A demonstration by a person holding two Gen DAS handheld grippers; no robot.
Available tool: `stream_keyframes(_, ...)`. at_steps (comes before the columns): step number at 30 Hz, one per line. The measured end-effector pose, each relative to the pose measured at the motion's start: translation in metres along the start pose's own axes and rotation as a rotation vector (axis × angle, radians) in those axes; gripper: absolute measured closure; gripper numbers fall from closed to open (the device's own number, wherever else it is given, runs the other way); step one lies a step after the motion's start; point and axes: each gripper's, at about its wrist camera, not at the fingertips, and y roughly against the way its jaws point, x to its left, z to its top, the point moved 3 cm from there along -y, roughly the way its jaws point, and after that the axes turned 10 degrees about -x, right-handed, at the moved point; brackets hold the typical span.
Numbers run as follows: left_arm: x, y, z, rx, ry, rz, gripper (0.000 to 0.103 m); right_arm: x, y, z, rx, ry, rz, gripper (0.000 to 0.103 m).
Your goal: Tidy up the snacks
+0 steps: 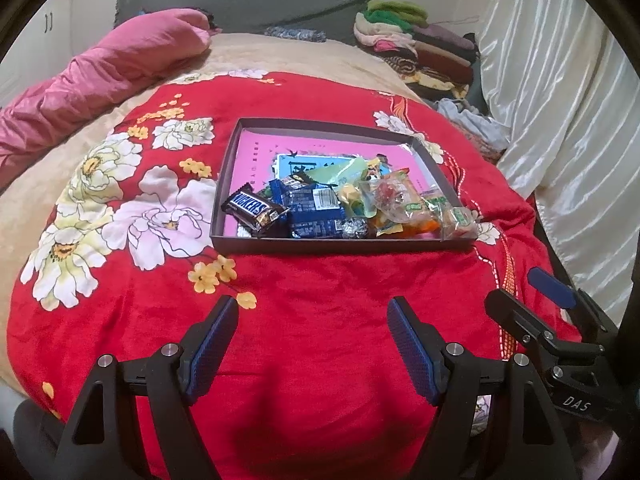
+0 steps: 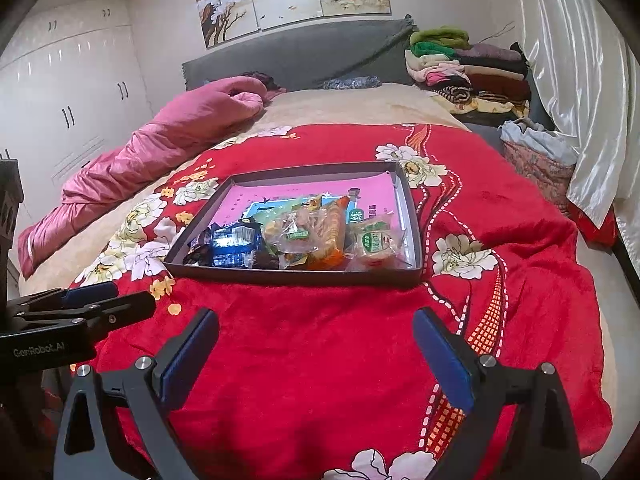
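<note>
A dark shallow box (image 1: pixel 320 245) with a pink floor sits on the red flowered blanket (image 1: pixel 328 292). It holds a Snickers bar (image 1: pixel 254 209), blue packets (image 1: pixel 314 210) and clear candy bags (image 1: pixel 404 204) heaped at its near side. The box (image 2: pixel 288 276) and its snacks (image 2: pixel 304 236) also show in the right wrist view. My left gripper (image 1: pixel 313 344) is open and empty above the blanket, short of the box. My right gripper (image 2: pixel 316 354) is open and empty, also short of the box. Each gripper shows at the other view's edge.
A pink quilt (image 1: pixel 100 76) lies rolled at the left of the bed. Folded clothes (image 1: pixel 420 44) are stacked by the grey headboard (image 1: pixel 240 0). A white curtain (image 1: pixel 560 120) hangs on the right. White wardrobes (image 2: pixel 68 108) stand at the left.
</note>
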Motion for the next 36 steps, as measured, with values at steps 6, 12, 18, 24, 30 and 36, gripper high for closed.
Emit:
stream_keyframes(6,0.002,-0.0025,-0.001,0.011,-0.005,0.012,0.025,0.0011,-0.0008,-0.0006,0.001,0.003,0.002,0.005)
stream_keyframes(12,0.0023,-0.0041,-0.0019,0.016,-0.007,0.022,0.025,0.0011,-0.0008,-0.0006,0.002,0.0,0.002,0.005)
stream_keyframes(18,0.0031,-0.0059,-0.0029,0.026,-0.007,0.026,0.025,0.0013,-0.002,-0.0012,0.004,-0.004,0.002,0.004)
stream_keyframes(24,0.0007,-0.0066,-0.0038,0.033,-0.02,0.031,0.025,0.0005,-0.0023,-0.001,0.001,-0.004,0.001,0.004)
stream_keyframes(30,0.0005,-0.0067,-0.0038,0.03,-0.018,0.036,0.025,-0.0008,-0.0027,-0.0008,-0.001,-0.003,0.0,0.004)
stream_keyframes(36,-0.0004,-0.0075,-0.002,0.024,-0.014,0.011,0.025,-0.0012,-0.0025,-0.0003,0.0,-0.003,0.0,0.004)
